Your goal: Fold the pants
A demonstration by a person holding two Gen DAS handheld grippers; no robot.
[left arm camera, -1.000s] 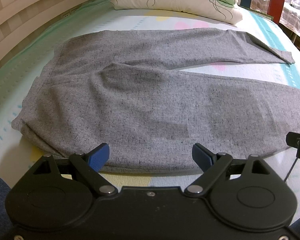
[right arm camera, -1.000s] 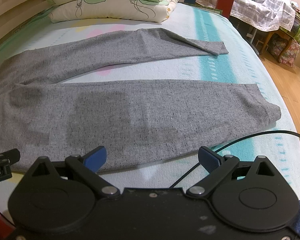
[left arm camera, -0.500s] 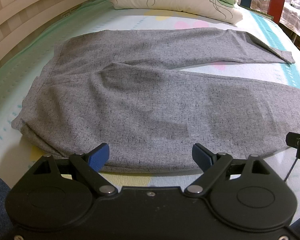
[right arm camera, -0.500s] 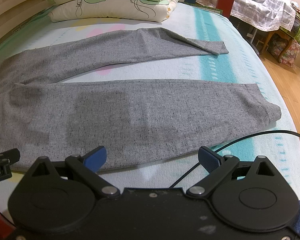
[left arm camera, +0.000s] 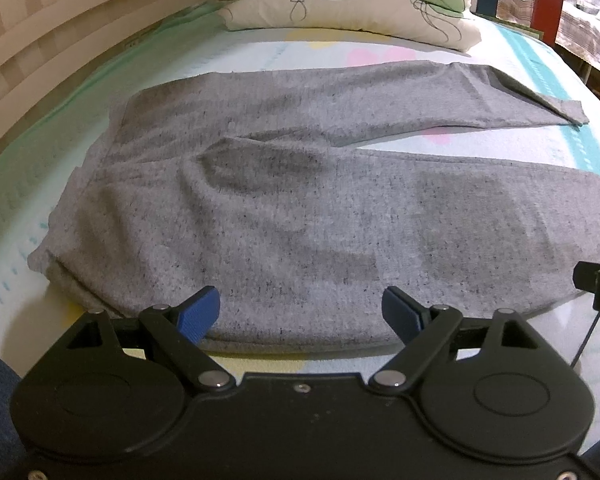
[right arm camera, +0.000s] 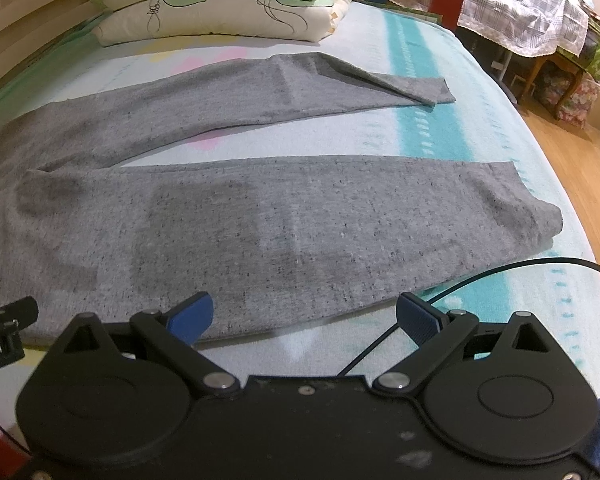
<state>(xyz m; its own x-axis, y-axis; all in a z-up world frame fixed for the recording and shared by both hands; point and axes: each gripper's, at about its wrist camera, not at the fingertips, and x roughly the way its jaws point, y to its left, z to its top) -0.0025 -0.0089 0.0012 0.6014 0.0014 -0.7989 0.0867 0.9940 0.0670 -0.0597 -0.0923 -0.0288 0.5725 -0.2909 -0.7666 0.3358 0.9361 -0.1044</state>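
Left wrist view: we see grey sweatpants (left arm camera: 300, 216) spread flat on bed (left arm camera: 580, 152), legs apart in V, waistband to left, pillows (left arm camera: 340, 4) beyond. Left gripper (left arm camera: 300, 312) jaws wide, empty, at near edge. Right gripper (right arm camera: 304, 316) equally wide, empty, by near leg. We judge folding not yet begun; next move calls for pinching near edge, carrying near leg over far leg.
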